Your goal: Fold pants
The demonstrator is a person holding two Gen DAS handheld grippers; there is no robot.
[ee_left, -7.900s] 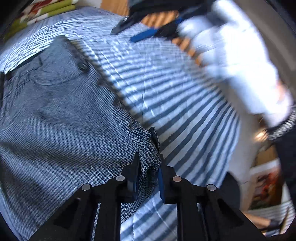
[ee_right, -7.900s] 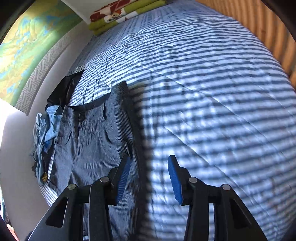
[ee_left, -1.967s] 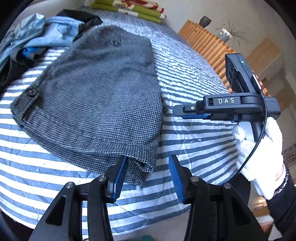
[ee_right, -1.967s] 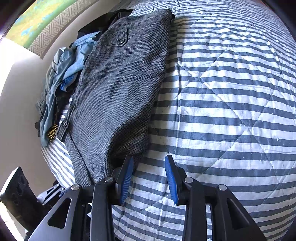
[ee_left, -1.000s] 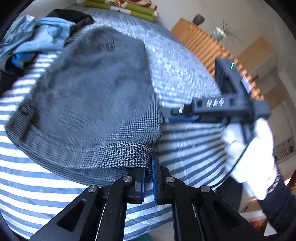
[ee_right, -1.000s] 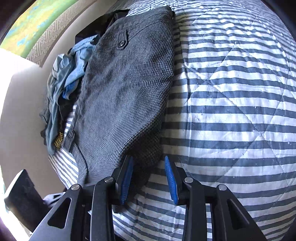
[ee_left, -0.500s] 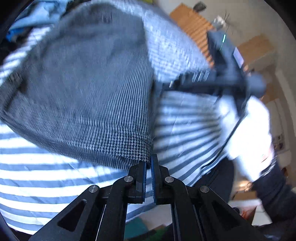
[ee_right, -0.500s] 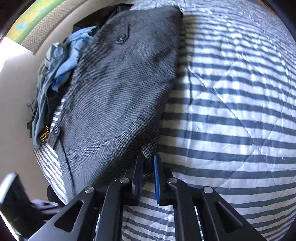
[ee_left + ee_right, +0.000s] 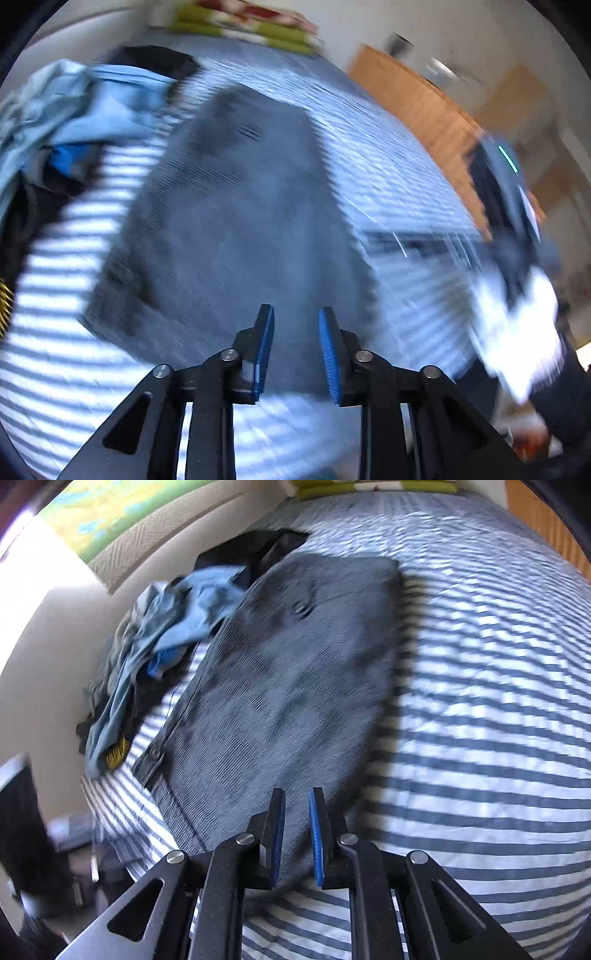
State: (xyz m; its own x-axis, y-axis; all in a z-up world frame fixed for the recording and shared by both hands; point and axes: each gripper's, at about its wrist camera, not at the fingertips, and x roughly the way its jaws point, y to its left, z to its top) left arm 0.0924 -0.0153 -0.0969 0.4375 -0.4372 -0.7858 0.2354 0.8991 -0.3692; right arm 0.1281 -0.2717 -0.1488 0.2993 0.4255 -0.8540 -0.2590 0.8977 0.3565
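Note:
The grey houndstooth pants lie folded on the striped bed quilt, blurred by motion. My left gripper hovers over their near edge. Its jaws are opening, with a clear gap and no cloth pinched between them. In the right wrist view the pants stretch away from my right gripper. Its jaws are opening too, a narrow slit apart, and the cloth lies below the pads rather than pressed between them. The right gripper's body and a white-gloved hand show blurred at the right of the left wrist view.
A heap of light blue and black clothes sits left of the pants by the wall. Green and red pillows lie at the head of the bed. A wooden slatted panel stands beyond the bed's right side. The quilt spreads wide to the right.
Both grippers were shut on the pants' near hem half a second ago. Both have since let go and lifted back. The left jaws stand clearly apart, the right ones slightly.

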